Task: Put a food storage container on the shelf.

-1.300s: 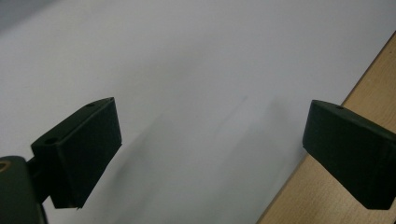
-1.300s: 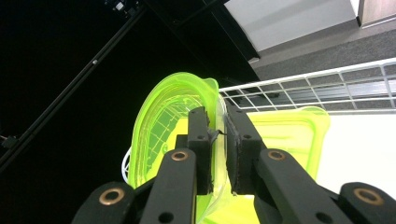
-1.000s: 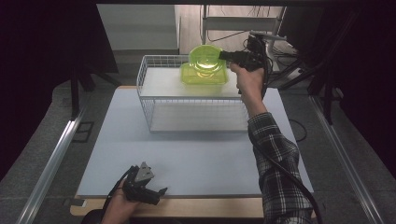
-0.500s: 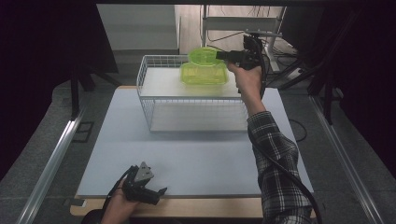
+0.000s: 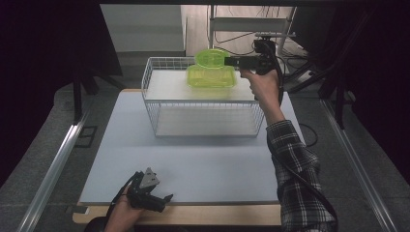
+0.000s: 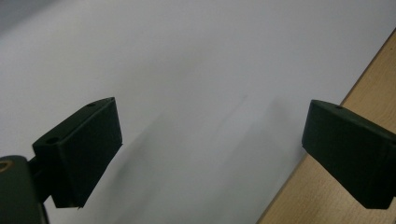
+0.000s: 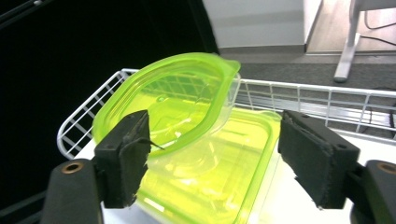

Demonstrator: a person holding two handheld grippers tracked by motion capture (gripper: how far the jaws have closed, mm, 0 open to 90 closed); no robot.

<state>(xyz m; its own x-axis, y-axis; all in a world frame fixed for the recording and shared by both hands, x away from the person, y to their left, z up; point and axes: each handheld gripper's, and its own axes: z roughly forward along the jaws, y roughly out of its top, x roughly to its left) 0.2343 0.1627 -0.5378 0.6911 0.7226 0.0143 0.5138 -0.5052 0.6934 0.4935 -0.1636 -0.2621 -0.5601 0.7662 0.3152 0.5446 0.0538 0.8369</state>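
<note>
Pale grey-white worktop [image 5: 193,164], a light wooden edge along its near side, spans the middle of the high view.

White wire-mesh basket [image 5: 203,104], rectangular, stands at the upper centre of that view, on the far part of the worktop. It has a white flat floor. In it, toward its far right part: two containers.

Translucent lime-green rectangular plastic tub [image 5: 212,77] [image 7: 219,172] sits on the basket floor, opening upward. Nothing visible inside it apart from the second piece resting on it.

Translucent lime-green oval plastic bowl [image 5: 210,57] [image 7: 173,100] lies tilted on the tub's far edge, its hollow turned toward the right gripper; one lip leans by the basket's back wire. Empty as far as can be seen.

Right gripper [image 5: 231,61] [image 7: 212,158], upper right of centre in the high view, held level at the basket's right end, pointing left at the bowl. Jaws spread, having just been opening. In the right gripper view the bowl's near rim shows between them, with the left pad just beside it; no pad presses on it.

Left gripper [image 5: 162,200], bottom left of centre in the high view, rests at the worktop's near edge in the person's hand. Jaws spread wide, nothing between them [image 6: 210,154].
</note>
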